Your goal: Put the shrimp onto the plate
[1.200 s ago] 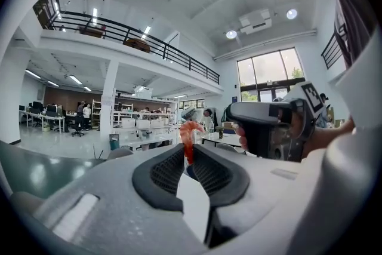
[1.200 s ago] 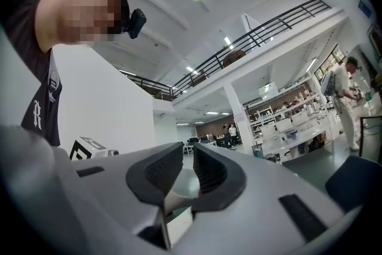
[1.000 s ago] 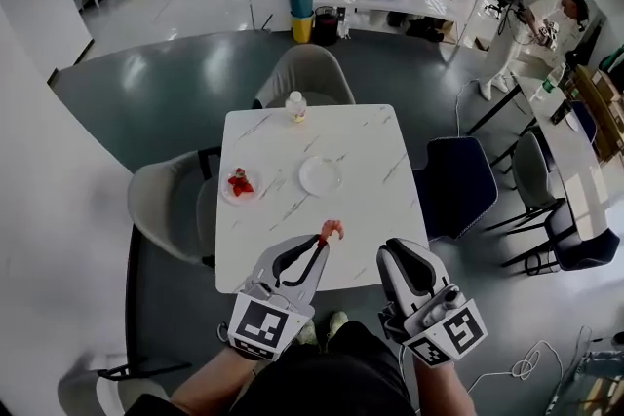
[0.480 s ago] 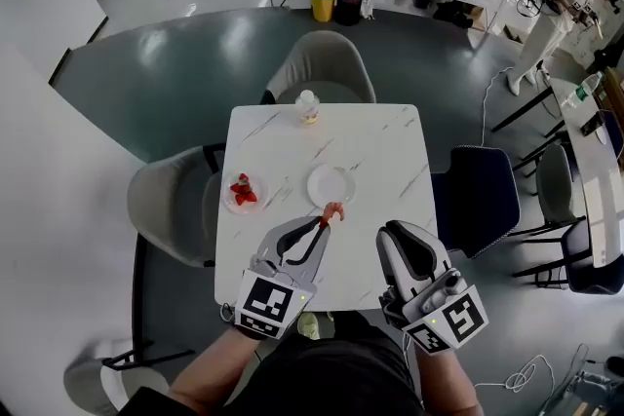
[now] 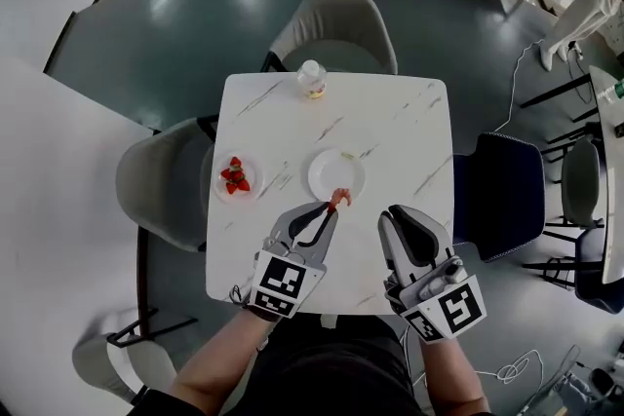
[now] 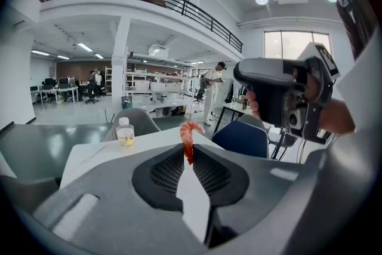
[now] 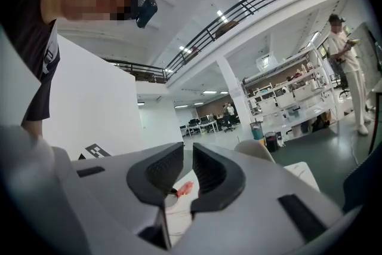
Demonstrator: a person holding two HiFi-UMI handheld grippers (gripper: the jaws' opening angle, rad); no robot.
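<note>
The shrimp (image 5: 337,199) (image 6: 188,137) hangs pinched at the tip of the left tool (image 5: 330,209) (image 6: 187,153), whose jaws are clenched on its tail end, just over the near rim of the plate (image 5: 331,169). Half a second ago it was short of that rim. The right tool (image 5: 409,215) (image 7: 186,167) hovers beside it over the table (image 5: 390,141), jaws a slim gap apart and empty (the shrimp (image 7: 185,189) shows through that gap). Only the head view shows the plate; the left gripper view shows a bottle (image 6: 125,131) beyond the shrimp.
</note>
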